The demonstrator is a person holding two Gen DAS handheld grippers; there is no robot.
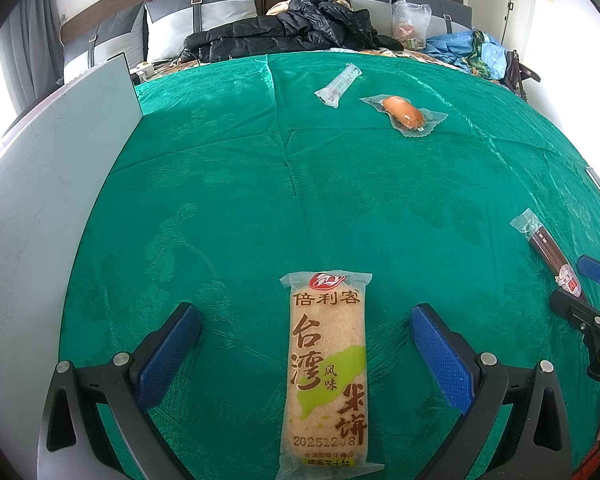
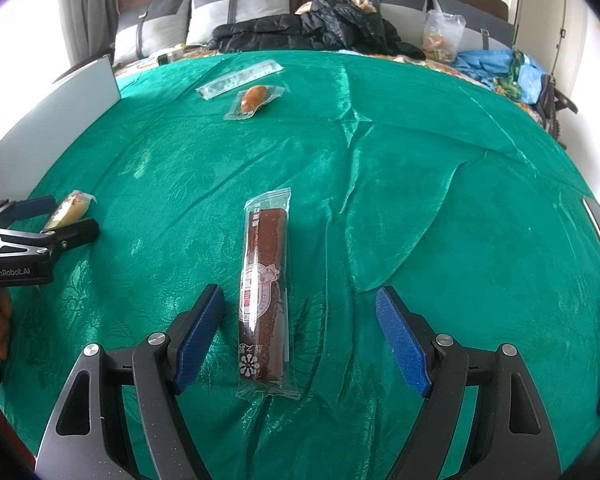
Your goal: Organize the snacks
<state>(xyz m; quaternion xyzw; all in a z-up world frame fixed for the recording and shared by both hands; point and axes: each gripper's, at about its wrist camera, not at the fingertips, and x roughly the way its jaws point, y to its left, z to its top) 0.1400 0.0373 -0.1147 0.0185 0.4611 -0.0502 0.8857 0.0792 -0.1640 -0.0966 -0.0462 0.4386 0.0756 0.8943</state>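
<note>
Glossy green cloth (image 1: pixel 240 184), woven with a leaf pattern and creased, covers the bed. My left gripper (image 1: pixel 306 336) stands released around the flat rice cracker pack (image 1: pixel 326 368), pads clear of it. My right gripper (image 2: pixel 300 320) stands released around the long brown bar (image 2: pixel 265 292) in clear wrap, untouched.

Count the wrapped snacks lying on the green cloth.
4. A rice cracker pack lies between the left hand-held gripper's open fingers, a brown bar between the right's, and a sausage beside a clear tube pack at the far side. None appear hidden.
</note>
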